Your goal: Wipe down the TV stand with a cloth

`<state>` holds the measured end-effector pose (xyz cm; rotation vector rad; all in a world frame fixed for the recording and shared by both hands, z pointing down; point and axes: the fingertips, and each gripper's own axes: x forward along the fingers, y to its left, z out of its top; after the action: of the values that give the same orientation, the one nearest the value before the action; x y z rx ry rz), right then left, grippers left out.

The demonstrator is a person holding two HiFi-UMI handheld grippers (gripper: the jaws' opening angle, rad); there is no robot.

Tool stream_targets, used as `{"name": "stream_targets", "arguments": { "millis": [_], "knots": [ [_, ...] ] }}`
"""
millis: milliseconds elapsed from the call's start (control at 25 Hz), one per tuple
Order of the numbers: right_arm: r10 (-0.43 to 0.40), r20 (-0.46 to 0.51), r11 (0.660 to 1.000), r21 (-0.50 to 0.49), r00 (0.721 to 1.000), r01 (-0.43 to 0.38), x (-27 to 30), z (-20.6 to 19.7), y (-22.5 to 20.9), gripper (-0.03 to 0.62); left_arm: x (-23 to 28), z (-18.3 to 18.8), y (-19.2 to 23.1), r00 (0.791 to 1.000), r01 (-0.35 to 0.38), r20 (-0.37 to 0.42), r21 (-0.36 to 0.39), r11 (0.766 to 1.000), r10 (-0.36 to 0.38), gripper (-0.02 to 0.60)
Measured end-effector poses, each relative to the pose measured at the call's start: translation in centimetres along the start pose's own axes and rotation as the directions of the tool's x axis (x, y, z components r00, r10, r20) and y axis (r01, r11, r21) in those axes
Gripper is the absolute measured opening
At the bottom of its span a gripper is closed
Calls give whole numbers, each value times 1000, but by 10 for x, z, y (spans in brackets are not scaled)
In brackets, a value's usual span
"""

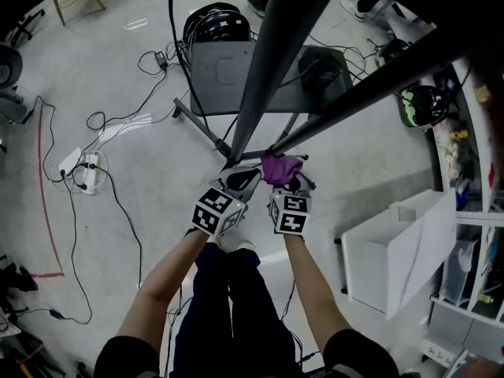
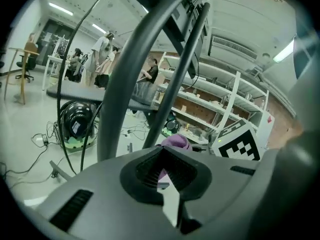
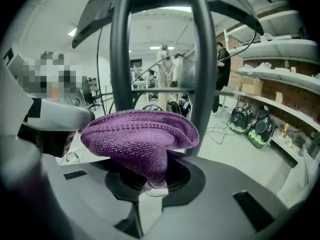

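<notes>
Right gripper (image 3: 150,184) has its jaws clamped on a purple knitted cloth (image 3: 140,134), which bunches up above them. In the head view the cloth sits low down against the TV stand (image 1: 272,61), where its two dark tubes converge. Just beside it, the left gripper (image 2: 165,171) has its jaws drawn almost together with nothing held between them. Black cables (image 1: 118,120) trail over the pale floor (image 1: 134,69) towards a white power strip (image 1: 87,172), and a white open box (image 1: 394,250) stands to the right.
</notes>
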<state>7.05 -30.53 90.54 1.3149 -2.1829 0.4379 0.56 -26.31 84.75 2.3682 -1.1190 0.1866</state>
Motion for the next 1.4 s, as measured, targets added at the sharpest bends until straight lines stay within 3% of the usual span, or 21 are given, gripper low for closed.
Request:
{"name": "stream_targets", "arguments": {
  "millis": [280,400,560,720,960,1120,1400],
  "knots": [
    [-78,125,993,100,989,66,-102,119,-34,69,-26,113,-57,1000,30,-1,54,998,-30,6],
    [-100,176,988,130,979,78,-145,162,-40,69,-40,158,-79,999,30,13,38,999,-31,6],
    [-125,243,986,142,962,92,-206,215,-42,69,-62,215,-113,998,47,43,24,999,-48,6],
    [-135,330,988,112,934,103,-270,278,-50,69,-74,270,-160,994,94,50,63,994,-98,6],
    [-126,495,992,59,860,111,-351,389,-68,69,-76,359,-220,976,192,66,204,960,-209,6],
    [-86,579,994,-7,811,110,-393,458,-82,69,-72,411,-252,965,236,59,241,942,-256,6],
    [35,714,986,-141,699,95,-457,590,-105,69,-57,519,-299,946,250,115,330,910,-302,6]
  ]
}}
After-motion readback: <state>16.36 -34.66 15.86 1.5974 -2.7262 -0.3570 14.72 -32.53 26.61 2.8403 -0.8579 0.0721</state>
